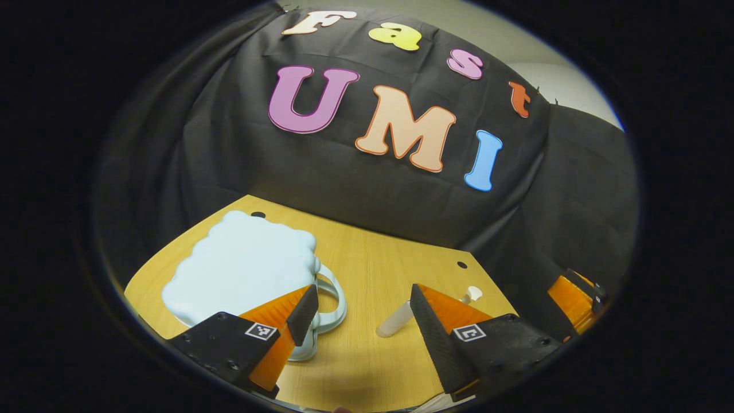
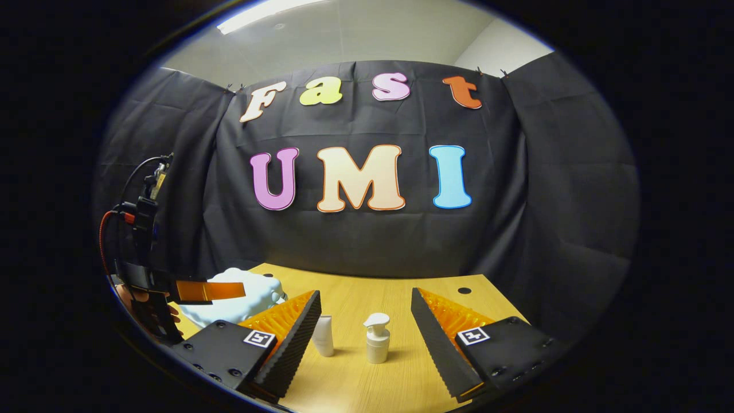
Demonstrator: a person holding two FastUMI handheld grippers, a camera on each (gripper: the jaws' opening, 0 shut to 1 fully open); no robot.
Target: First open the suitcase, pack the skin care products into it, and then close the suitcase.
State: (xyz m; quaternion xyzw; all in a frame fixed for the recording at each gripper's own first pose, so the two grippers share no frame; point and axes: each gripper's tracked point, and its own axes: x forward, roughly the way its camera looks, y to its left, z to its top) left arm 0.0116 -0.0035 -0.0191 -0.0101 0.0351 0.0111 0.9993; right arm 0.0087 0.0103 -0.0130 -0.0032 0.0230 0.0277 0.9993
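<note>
A pale blue, cloud-shaped suitcase (image 1: 241,264) lies flat and closed on the left of the wooden table (image 1: 373,269), its handle (image 1: 335,298) facing the table's middle. My left gripper (image 1: 364,321) hovers open just in front of that handle, nothing between its fingers. A white tube (image 1: 394,322) stands to the right, and a pump head (image 1: 473,293) peeks over my finger. In the right gripper view the tube (image 2: 324,335) and a white pump bottle (image 2: 377,339) stand upright between the open fingers of my right gripper (image 2: 364,330), a little ahead of them. The suitcase (image 2: 241,295) sits at the left.
A hand holds the left gripper (image 2: 172,289) above the suitcase's near side, with cables running up from it. The right gripper (image 1: 576,301) shows at the table's right edge. Black cloth walls close the table at the back and sides. Two small holes (image 1: 461,265) mark the tabletop's far corners.
</note>
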